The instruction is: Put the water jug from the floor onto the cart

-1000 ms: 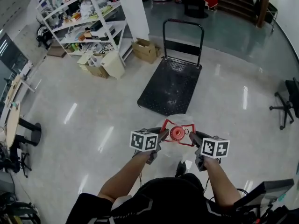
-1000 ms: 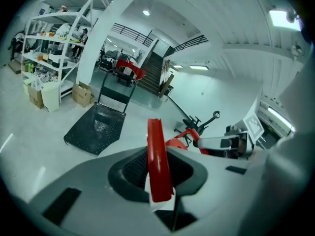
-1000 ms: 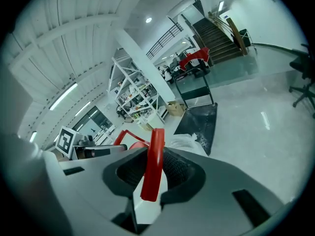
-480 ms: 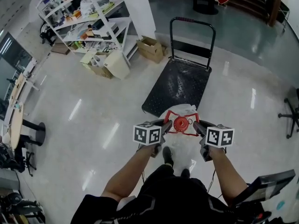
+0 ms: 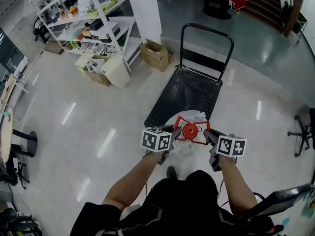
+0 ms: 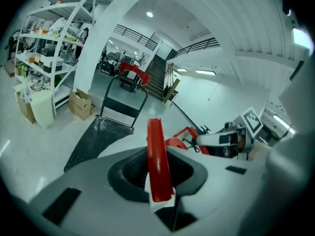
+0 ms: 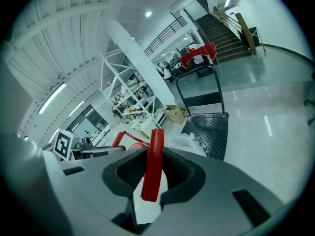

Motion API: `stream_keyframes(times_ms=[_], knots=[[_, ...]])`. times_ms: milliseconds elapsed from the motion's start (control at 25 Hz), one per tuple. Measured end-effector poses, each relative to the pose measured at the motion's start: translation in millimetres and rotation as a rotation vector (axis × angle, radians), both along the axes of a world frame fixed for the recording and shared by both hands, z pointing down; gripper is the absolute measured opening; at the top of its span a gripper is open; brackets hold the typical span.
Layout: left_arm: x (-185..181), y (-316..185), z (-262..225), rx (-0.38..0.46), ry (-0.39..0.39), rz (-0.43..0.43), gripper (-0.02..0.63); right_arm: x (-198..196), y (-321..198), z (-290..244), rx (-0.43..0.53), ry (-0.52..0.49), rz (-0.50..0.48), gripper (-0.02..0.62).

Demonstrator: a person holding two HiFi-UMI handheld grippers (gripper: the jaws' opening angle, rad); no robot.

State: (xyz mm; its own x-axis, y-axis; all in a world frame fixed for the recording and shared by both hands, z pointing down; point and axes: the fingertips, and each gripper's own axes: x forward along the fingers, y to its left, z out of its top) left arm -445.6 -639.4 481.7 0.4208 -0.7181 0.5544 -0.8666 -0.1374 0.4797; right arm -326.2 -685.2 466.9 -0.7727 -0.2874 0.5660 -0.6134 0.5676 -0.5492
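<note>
Red plastic fills both grips: the left gripper (image 5: pixel 172 131) and the right gripper (image 5: pixel 207 133) are each clamped on an opposite side of the red carry handle (image 5: pixel 196 136) of the water jug (image 5: pixel 194 118), and each gripper view shows a strip of that handle pinched between dark pads. The jug hangs between the two grippers, off the floor, in front of the person's body. In the head view it overlaps the near edge of the black platform cart (image 5: pixel 187 95), whose upright push handle (image 5: pixel 206 36) stands at the far end. A cardboard box (image 5: pixel 155 54) sits to the left of the cart beside a white column (image 5: pixel 145 9), with white shelving (image 5: pixel 91 23) further left and an office chair (image 5: pixel 302 132) well to the right. A second ago the cart's near edge lay clearly beyond the jug; now the two meet in the picture, the grip unchanged. The red cap (image 5: pixel 189 130) faces up at the camera, so the jug's long axis runs near vertical, its body mostly hidden beneath.
</note>
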Motion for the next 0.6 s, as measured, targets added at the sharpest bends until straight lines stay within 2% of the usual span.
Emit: stream_keyframes(times_ms=[360, 600], knots=[[-59.6, -84.2, 30.9, -0.063, -0.013, -0.061, 0.064, -62.7, -89.2, 34.8, -0.048, 0.011, -0.071, 0.092], [-84.1, -141.5, 60.2, -0.094, -0.03, -0.09, 0.064, -86.0, -148.7, 63.6, -0.065, 0.039, -0.111, 0.092]])
